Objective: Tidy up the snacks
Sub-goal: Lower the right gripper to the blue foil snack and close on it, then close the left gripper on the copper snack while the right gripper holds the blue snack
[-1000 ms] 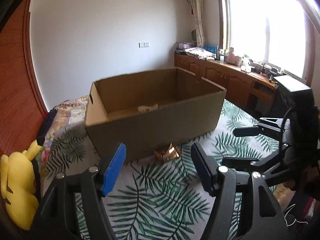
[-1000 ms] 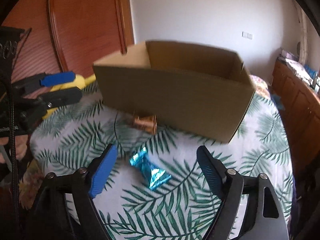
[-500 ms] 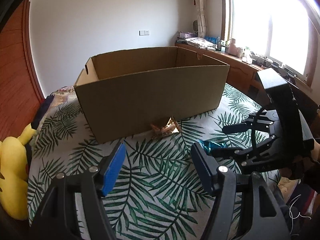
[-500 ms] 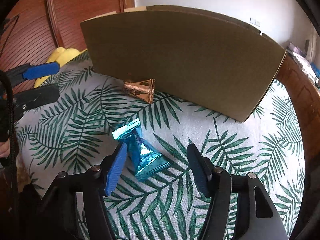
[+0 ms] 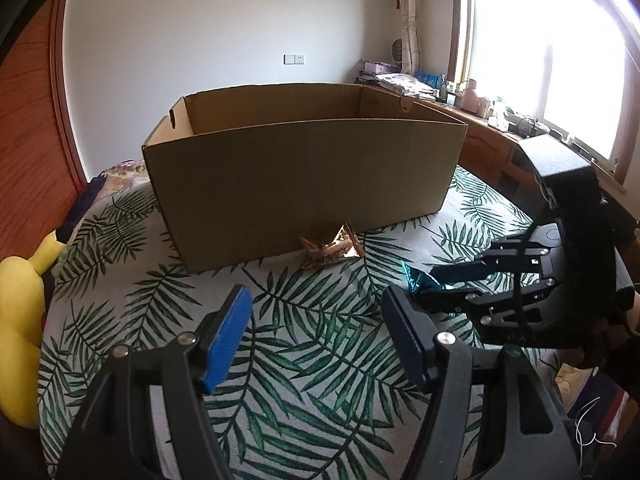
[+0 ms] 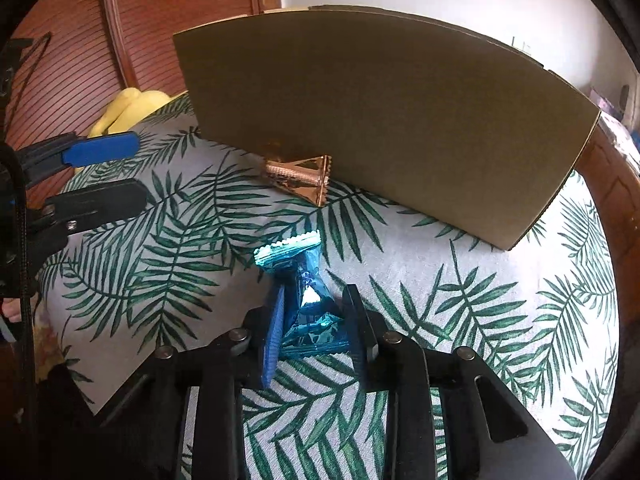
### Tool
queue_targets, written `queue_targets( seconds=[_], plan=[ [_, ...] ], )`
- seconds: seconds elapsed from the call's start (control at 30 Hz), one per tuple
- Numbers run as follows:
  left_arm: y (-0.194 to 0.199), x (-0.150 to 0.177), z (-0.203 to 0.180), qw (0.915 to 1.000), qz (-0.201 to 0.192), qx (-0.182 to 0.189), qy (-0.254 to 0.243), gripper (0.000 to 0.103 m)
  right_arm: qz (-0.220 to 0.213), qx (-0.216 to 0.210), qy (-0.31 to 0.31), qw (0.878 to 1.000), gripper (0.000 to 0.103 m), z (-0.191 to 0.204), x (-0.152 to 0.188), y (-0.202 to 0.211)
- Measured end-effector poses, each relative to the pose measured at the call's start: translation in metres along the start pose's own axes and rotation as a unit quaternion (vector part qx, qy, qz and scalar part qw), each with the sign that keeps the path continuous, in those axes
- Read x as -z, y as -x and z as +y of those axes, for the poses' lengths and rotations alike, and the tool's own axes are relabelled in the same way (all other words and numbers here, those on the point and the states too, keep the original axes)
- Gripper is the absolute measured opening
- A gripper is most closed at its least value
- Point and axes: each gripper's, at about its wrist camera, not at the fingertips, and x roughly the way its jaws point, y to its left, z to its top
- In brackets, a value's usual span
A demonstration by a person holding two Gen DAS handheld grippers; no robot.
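Right gripper point(image 6: 316, 322): jaws closing on the crinkled blue foil snack packet point(image 6: 306, 300), which lies on the palm-leaf-print cloth point(image 6: 460, 320) short of the open brown cardboard box point(image 6: 380, 112). Pads flank the rear half only. Risk: slick foil squirts forward, or the packet droops and catches the box wall. Left gripper point(image 5: 316, 332): jaws wide apart, empty. Copper foil snack packet point(image 5: 332, 248) rests against the box base.

We see blue snack point(image 6: 308, 312), shiny foil, crimped ends, lying on leaf-print cloth point(image 6: 460, 320). Copper snack point(image 6: 298, 178) lies at foot of box point(image 6: 380, 120), touching wall. Box open-topped, brown cardboard, upright.
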Motion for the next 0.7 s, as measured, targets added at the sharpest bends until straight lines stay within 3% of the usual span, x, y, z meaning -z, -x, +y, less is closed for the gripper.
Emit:
queue_targets(
  seconds=[0.47,0.7],
  plan=[
    [-0.043,-0.021,-0.015,0.9999,0.011,-0.008,0.006,0.067,-0.037,0.015,-0.042,0.998,0.021,-0.023,0.028,0.043],
    [-0.071,-0.032,-0.019,0.9989,0.027,-0.038,0.006,0.067,-0.051,0.033,-0.042,0.997,0.021,-0.021,0.030,0.045]
  ],
)
